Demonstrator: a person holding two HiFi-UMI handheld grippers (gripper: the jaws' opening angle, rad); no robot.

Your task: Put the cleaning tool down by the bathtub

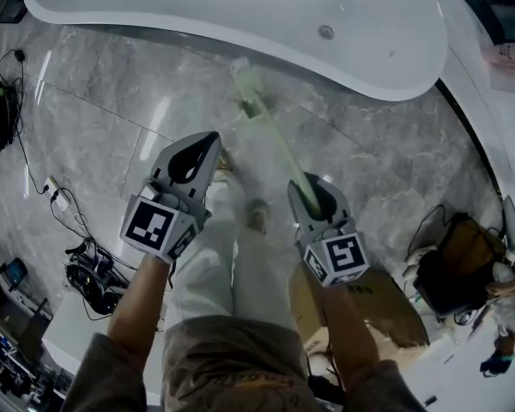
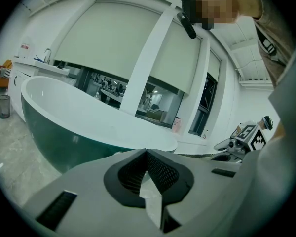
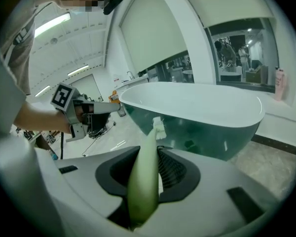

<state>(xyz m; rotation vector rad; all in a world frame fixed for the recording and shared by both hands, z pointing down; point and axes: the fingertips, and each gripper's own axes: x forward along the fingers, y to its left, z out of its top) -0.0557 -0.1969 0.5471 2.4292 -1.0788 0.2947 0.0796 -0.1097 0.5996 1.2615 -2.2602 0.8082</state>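
Note:
The cleaning tool is a long pale green handle with a small white brush head. It points at the foot of the white bathtub. My right gripper is shut on the lower end of the handle. In the right gripper view the handle runs out between the pads toward the tub's dark green wall, its brush head in the air just short of it. My left gripper hangs to the left, shut and empty. In its own view the left gripper faces the tub.
Grey marble floor lies in front of the tub. Cables and a power strip trail at the left beside a black bag. A cardboard box and dark gear sit at the right. My own shoe is between the grippers.

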